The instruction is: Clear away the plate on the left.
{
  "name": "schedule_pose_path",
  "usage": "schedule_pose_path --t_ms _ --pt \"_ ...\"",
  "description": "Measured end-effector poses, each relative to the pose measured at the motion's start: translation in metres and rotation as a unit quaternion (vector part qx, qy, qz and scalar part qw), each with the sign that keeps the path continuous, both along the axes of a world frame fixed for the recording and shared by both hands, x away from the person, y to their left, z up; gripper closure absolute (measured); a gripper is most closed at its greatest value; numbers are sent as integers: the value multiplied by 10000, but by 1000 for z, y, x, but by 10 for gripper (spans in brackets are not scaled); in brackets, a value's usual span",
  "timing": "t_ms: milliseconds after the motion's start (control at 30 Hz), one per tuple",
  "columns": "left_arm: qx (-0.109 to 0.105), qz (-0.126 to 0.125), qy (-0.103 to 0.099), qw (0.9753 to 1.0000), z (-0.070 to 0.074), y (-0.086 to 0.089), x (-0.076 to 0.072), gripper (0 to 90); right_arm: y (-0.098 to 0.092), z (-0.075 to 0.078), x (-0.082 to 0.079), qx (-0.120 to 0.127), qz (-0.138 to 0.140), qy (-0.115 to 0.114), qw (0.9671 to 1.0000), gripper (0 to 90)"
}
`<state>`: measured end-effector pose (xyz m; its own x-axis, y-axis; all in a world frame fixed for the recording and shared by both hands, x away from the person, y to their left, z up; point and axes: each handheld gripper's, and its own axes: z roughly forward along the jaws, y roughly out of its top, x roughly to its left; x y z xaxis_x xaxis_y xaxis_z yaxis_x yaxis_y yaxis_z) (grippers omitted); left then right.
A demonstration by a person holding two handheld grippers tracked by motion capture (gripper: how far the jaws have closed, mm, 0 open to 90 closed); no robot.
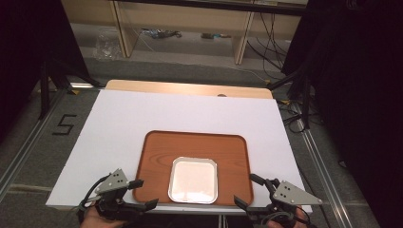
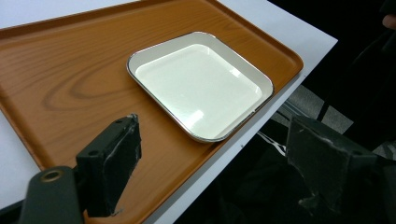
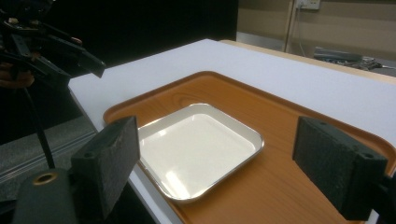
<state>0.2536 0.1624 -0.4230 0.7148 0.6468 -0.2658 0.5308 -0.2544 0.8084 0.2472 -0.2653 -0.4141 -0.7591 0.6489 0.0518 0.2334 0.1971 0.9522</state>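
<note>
Both jaws stand apart and grip nothing: your left hand-held gripper [image 1: 138, 194] and right hand-held gripper [image 1: 248, 191] flank the near corners of the wooden tray [image 1: 157, 147] at the bench [image 1: 190, 111] edge. The white square dish [image 1: 193, 180] sits on the tray's near middle. Close evenly on both tray rims (keep it level). The right gripper view shows the dish's raised rim [image 3: 254, 151] better than the high view.

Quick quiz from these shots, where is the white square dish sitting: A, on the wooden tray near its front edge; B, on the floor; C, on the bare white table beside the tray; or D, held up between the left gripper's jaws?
A: the white dish lies flat on the wooden tray, close to its near edge, while the left gripper and right gripper flank the tray with jaws open and empty.
</note>
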Motion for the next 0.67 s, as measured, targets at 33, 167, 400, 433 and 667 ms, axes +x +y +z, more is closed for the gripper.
schedule_pose_path --t_ms 33,167,400,433,667 --pt "-2 -17 -73 10000 0 0 -2 180 0 0 0 -1 0 3 10000 161" --pt "42 -30 -9 10000 0 -1 -7 180 0 0 0 0 -2 9 10000 161" --pt "-4 -30 -28 10000 -1 -1 -6 179 0 0 0 -23 29 -12 10000 160" --pt "-4 -30 -28 10000 -1 -1 -6 179 0 0 0 -23 29 -12 10000 160" --pt "76 -66 -65 9999 0 1 -5 179 0 0 0 -4 32 39 10000 161"
